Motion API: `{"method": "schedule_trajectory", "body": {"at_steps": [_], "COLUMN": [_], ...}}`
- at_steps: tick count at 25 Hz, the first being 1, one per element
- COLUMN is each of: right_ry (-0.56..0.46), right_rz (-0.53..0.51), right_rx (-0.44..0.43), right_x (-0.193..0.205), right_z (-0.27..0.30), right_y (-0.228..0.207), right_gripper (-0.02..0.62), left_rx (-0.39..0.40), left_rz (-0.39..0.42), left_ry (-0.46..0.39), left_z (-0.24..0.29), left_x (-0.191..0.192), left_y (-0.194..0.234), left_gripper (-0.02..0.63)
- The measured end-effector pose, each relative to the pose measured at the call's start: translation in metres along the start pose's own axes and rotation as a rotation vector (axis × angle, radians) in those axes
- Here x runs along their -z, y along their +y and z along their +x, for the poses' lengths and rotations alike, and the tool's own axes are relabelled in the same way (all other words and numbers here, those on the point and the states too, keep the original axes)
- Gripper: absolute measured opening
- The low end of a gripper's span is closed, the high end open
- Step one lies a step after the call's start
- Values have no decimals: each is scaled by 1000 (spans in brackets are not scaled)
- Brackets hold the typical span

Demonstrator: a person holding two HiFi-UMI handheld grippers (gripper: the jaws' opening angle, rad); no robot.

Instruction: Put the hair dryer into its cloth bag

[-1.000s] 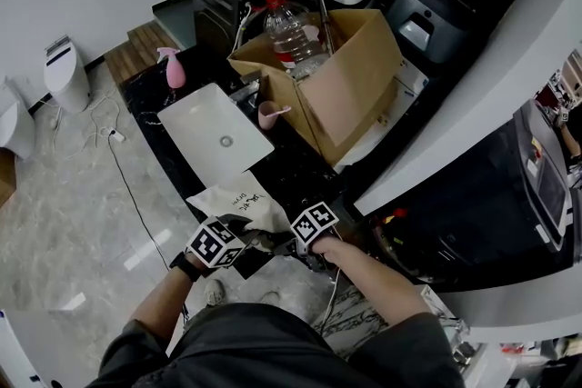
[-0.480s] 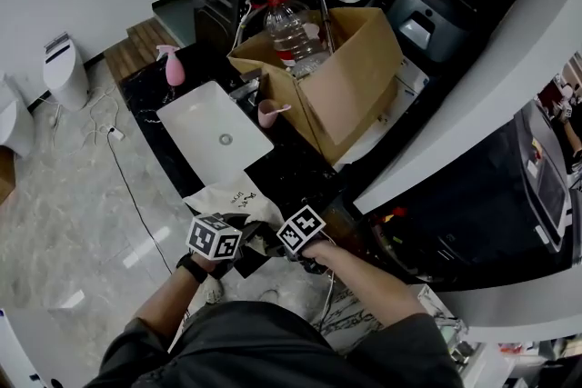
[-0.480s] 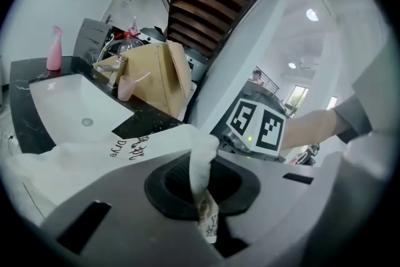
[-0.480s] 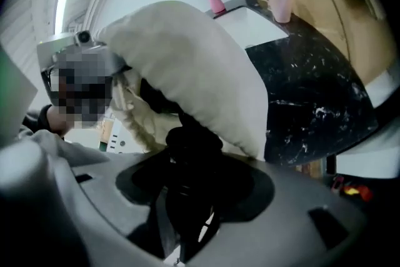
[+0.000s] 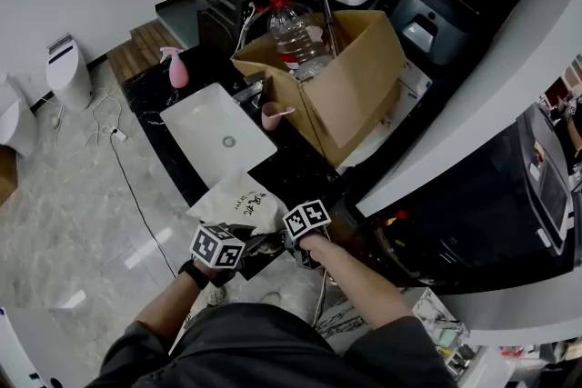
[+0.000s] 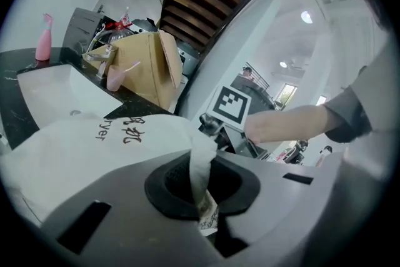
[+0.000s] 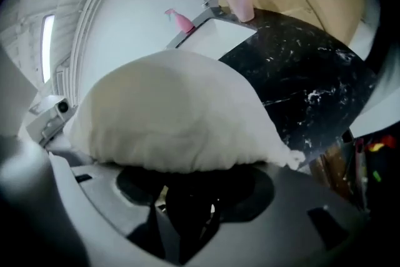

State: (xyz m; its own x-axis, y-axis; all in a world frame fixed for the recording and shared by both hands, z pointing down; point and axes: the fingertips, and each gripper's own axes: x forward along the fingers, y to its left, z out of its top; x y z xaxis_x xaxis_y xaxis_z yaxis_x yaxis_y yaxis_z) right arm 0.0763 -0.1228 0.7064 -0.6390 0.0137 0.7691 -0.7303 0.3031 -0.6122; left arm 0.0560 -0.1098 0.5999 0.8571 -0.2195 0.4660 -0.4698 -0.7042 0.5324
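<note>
Left hand-held gripper (image 6: 201, 187) pinching cloth bag (image 5: 238, 200) mouth, right hand-held gripper (image 7: 187, 187) clamping hair dryer (image 7: 185, 212) pointing inward

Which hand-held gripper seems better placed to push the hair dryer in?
Probably the right hand-held gripper: it grips the hair dryer under the bag; the left hand-held gripper pinches the bag's edge.

The desk (image 5: 296, 170) has a dark marble top. A white sink (image 5: 218, 134) is set in it. A pink bottle (image 5: 177, 68) stands behind the sink, and a pink cup (image 5: 271, 114) stands between the sink and an open cardboard box (image 5: 350, 91). A white cloth bag (image 5: 238, 201) lies at the near end.
</note>
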Motion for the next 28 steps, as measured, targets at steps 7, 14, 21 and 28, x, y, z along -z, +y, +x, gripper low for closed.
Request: {"method": "schedule_trajectory", "body": {"at_steps": [7, 14, 21, 28], "right_ry": [-164, -231, -227, -221], "right_rz": [242, 167, 173, 132], "right_rx": [-29, 131, 166, 112], "right_x": [-19, -29, -28, -18], "right_z": [5, 14, 25, 36], "right_y": [-8, -27, -31, -27], "right_gripper": [244, 245, 253, 261], "left_rx": [-2, 32, 23, -5], "left_rz": [22, -43, -120, -123], "left_ry": [65, 8, -49, -52], "left_z": [11, 11, 6, 2], "left_x": [24, 19, 11, 9], "left_y": [5, 8, 16, 24], "left_gripper": [5, 5, 5, 5]}}
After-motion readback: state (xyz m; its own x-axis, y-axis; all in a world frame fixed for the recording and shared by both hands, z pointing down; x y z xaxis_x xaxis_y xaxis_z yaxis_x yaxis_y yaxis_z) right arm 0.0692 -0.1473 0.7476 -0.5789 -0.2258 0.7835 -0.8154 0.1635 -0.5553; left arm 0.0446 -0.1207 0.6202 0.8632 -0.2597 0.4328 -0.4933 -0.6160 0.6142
